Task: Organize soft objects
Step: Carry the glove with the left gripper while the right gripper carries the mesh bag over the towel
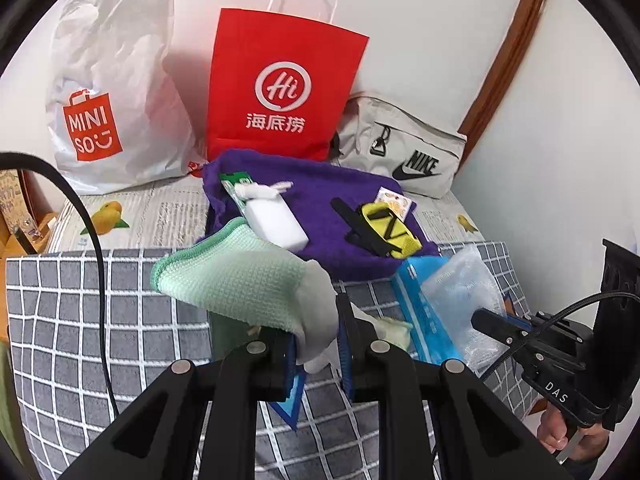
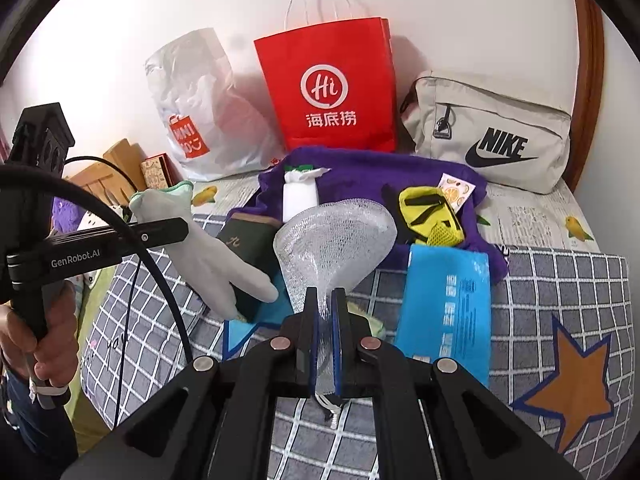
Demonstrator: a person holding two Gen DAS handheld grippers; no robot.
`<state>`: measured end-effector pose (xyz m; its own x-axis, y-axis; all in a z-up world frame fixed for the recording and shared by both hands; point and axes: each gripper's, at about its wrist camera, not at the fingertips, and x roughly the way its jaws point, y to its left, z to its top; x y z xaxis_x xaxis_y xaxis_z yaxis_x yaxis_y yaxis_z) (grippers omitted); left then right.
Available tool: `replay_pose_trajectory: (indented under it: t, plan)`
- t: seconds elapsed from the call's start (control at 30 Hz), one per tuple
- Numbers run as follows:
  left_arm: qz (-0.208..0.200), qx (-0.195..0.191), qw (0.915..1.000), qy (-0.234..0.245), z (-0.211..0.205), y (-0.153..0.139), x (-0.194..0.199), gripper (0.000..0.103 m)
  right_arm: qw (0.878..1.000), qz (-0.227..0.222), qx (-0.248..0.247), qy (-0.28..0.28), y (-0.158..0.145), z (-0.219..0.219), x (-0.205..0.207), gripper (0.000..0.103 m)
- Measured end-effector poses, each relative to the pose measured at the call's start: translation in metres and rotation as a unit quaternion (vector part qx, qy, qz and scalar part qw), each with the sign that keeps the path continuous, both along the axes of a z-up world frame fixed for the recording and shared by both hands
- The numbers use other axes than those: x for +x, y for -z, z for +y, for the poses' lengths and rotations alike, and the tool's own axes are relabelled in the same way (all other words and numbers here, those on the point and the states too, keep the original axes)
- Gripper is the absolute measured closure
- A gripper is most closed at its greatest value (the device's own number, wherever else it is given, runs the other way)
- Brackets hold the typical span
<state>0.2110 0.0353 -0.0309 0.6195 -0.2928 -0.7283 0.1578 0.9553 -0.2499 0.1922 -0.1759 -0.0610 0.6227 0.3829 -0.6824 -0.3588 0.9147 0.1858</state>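
1. The left gripper clenches a mint-and-grey cloth above the near-left grid blanket.
2. The right gripper pinches a clear mesh pouch, raised just left of the blue packet.
3. The purple towel lies beyond.

My left wrist camera sits low behind the left claw and looks forward over the bed toward the wall, very near to the checked blanket. My right wrist camera looks the same way from a place further right. Both views share the red paper bag, the purple towel and each other's claw.
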Motion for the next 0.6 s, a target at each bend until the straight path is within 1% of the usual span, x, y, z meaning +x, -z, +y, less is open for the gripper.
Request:
replay_pose_trajectory:
  t: [0.2,0.33,0.6]
  plan:
    - [0.001,-0.003,0.9999,-0.011,0.007,-0.001,0.021,0.086,1.0,0.001,-0.001,0.002,-0.001,0.0,0.018,0.097]
    - [0.006,-0.015,0.9998,-0.009,0.009,0.001,0.034,0.086,1.0,0.0,-0.003,0.005,0.0,-0.001,0.029,0.097]
    - [0.008,-0.025,0.9996,-0.009,0.009,0.001,0.067,0.086,1.0,0.0,-0.011,0.0,0.0,-0.004,0.07,0.097]
